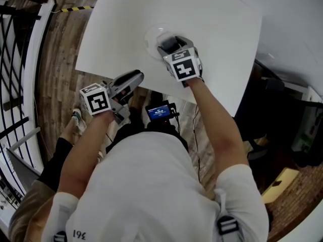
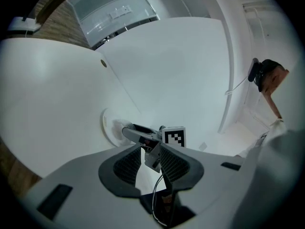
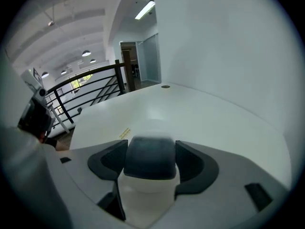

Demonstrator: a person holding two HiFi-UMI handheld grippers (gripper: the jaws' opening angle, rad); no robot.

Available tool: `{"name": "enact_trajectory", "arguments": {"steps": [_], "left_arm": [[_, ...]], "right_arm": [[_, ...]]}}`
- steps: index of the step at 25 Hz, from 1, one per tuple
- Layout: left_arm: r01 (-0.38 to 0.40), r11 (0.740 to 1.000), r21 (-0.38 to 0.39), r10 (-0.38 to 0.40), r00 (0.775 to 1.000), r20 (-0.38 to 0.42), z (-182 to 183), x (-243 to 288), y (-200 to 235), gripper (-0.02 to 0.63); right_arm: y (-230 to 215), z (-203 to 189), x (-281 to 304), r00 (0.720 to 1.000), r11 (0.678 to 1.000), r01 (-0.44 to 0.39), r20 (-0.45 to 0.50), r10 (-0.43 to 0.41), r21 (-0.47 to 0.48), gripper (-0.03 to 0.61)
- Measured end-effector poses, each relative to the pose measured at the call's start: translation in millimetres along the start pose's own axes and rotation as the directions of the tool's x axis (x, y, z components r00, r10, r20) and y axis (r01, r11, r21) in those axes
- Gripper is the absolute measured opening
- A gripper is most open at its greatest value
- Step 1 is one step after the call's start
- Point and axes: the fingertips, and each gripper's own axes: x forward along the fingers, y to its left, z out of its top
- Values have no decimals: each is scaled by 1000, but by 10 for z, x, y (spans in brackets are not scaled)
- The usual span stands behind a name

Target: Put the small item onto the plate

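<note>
Two tools show in the head view. The right tool [image 1: 170, 45] sits in the upper middle of the frame, over the plate [image 1: 150, 36], which lies on the white counter [image 1: 212, 24]. In the right gripper view this tool is clenched on the item [image 3: 150, 163], a small thing with a dark top and a white body. Both jaws press its sides, and it fills the gap between them. Whether the item's base touches the plate cannot be told from any view.

The left tool [image 1: 132, 78] is lower and further left in the head view, at the counter's near edge and apart from the plate. In the left gripper view its jaws stand a little apart, released, with nothing gripped. Only bare counter and part of the right tool show through the gap. Past the jaws, in the middle of that frame, the right tool's marker cube [image 2: 174, 137] faces the camera, and its tip reaches left over the plate's rim, which shows as a pale disc at centre left.
</note>
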Motion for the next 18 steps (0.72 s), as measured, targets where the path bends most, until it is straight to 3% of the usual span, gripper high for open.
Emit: {"name": "enact_trajectory", "arguments": {"steps": [6,18], "left_arm": [[-8,1000,2,8,1000,-12,-13,-3,19,104],[-33,999,-18,33,999,12,-79,-140,31,104]], "right_arm": [[38,84,275,999,989,34,-27,-38,-142,314],[-48,49,411,997,994,67,-18,-69,-81,314]]}}
